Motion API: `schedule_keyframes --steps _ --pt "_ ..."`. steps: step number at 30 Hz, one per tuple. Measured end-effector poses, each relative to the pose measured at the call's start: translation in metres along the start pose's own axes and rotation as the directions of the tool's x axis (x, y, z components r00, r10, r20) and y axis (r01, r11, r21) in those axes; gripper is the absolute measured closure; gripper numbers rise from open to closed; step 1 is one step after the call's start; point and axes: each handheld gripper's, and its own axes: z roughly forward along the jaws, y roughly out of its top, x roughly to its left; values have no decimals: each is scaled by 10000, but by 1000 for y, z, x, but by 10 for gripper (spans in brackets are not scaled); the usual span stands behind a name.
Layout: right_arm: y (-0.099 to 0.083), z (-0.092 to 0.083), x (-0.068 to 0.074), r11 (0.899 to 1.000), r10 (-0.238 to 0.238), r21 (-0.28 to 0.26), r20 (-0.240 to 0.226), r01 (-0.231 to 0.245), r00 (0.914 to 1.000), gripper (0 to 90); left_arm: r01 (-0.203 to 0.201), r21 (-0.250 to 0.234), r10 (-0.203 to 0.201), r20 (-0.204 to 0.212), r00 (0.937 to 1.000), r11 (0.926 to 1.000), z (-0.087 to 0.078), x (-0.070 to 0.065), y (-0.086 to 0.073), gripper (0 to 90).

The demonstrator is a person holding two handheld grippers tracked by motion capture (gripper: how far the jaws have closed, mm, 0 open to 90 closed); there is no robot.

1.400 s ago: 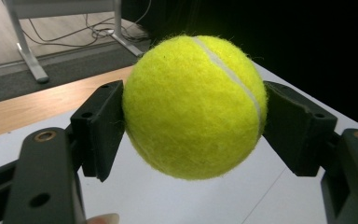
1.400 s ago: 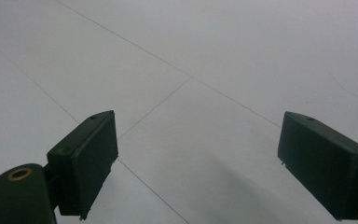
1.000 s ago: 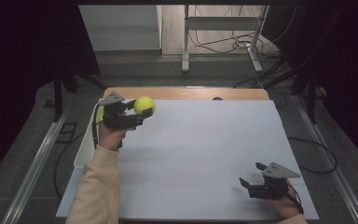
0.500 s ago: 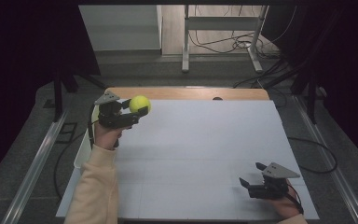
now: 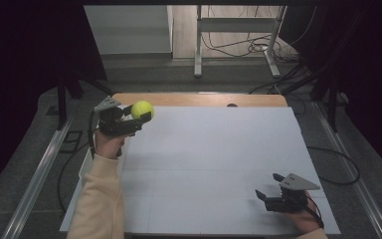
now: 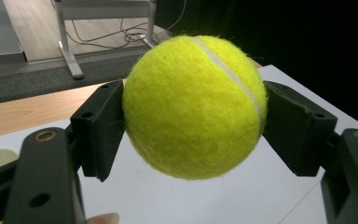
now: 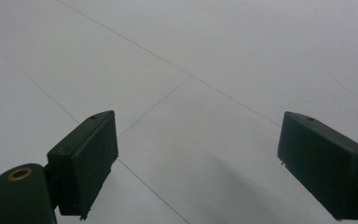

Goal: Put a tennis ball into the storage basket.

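White sheeting covers the wooden table; cables litter the dim floor behind. Left gripper clenches a tennis ball above the far-left corner; right gripper rests agape near-right.

Over at the far left corner of the white surface, the left tool is clamped on a yellow tennis ball, lifted clear of the top. The right tool rests near the front right edge, its jaws spread with nothing between them, well apart from the ball.
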Motion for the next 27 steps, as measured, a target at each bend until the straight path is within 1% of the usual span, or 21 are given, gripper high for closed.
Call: schedule_keyframes --steps 4,16,27 --pt "0 0 0 10000 -1 4 -1 1 10000 125 81 -76 -82 -181 9998 9999 -3 5 0 261" --pt "0 0 0 10000 -20 37 38 20 10000 125 233 -118 -238 -407 9989 9997 -7 13 -2 261" --pt "0 0 0 10000 -19 46 50 19 10000 126 422 -208 -438 -829 9956 9989 -14 24 -3 261"
